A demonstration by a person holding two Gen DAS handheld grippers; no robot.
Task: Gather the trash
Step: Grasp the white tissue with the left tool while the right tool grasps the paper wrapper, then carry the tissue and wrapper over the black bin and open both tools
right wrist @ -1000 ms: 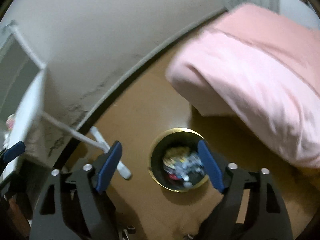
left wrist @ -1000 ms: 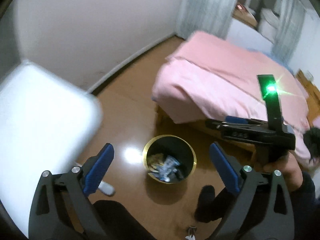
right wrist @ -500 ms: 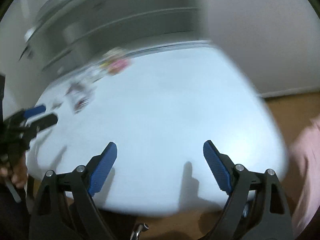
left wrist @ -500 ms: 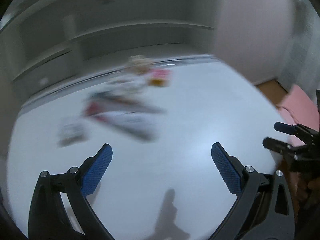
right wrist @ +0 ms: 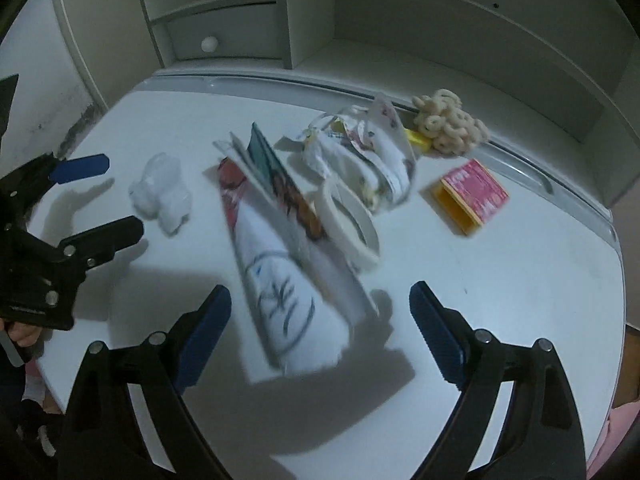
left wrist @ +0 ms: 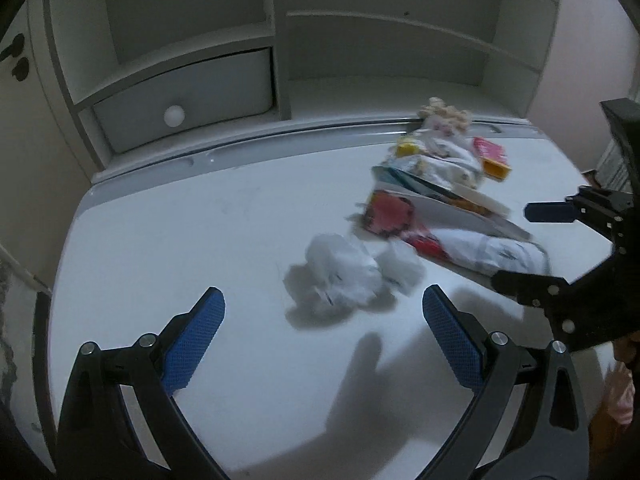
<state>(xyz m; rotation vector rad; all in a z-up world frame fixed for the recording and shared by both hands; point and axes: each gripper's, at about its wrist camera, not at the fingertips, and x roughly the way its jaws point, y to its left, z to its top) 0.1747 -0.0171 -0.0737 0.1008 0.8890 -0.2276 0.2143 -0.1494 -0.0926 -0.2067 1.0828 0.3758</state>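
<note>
Both tools swung from bin to desk (tissue [left wrist: 340,276] ahead).

White desk top [left wrist: 160,240] is sitting under a white shelf unit [left wrist: 280,40] w/ open cubbies, a drawer [left wrist: 188,92] w/ a round knob [left wrist: 175,114] is sitting bottom left, and a pinkish wall [left wrist: 592,40] is showing at the right.

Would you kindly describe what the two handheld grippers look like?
Both the left gripper and the right gripper are matte black plastic frames with silver rivets. Each carries two slim fingers faced with textured blue pads. No cables or printed markings are visible.
</note>
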